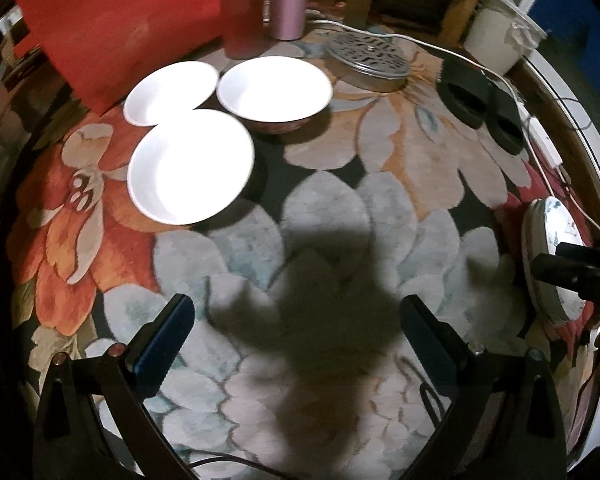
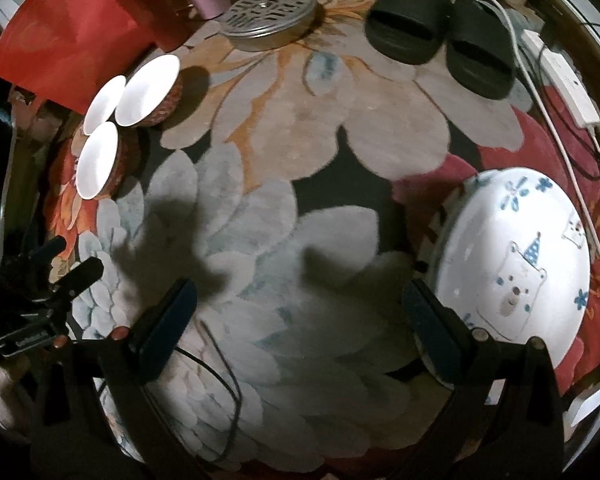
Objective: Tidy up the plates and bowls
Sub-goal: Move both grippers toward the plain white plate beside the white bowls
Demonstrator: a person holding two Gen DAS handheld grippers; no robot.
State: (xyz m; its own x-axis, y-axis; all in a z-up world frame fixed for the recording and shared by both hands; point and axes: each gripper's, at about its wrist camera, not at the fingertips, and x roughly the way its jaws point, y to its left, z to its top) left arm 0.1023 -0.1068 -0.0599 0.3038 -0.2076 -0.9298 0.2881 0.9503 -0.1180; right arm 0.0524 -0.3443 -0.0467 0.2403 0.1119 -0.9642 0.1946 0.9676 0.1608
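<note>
Both the left gripper (image 1: 296, 322) and the right gripper (image 2: 300, 308) are wide and hold nothing above the rug (image 1: 340, 184). Three bowls (image 1: 191, 166) stand together; the plate (image 2: 516, 256) lies apart.

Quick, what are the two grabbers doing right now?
Left gripper: open, holding nothing.
Right gripper: open, holding nothing, beside the bear plate.

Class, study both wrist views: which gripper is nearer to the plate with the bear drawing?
Right. The right gripper hangs with one of its fingers beside the bear plate. The left gripper is well across the rug, with the plate far to its right.
</note>
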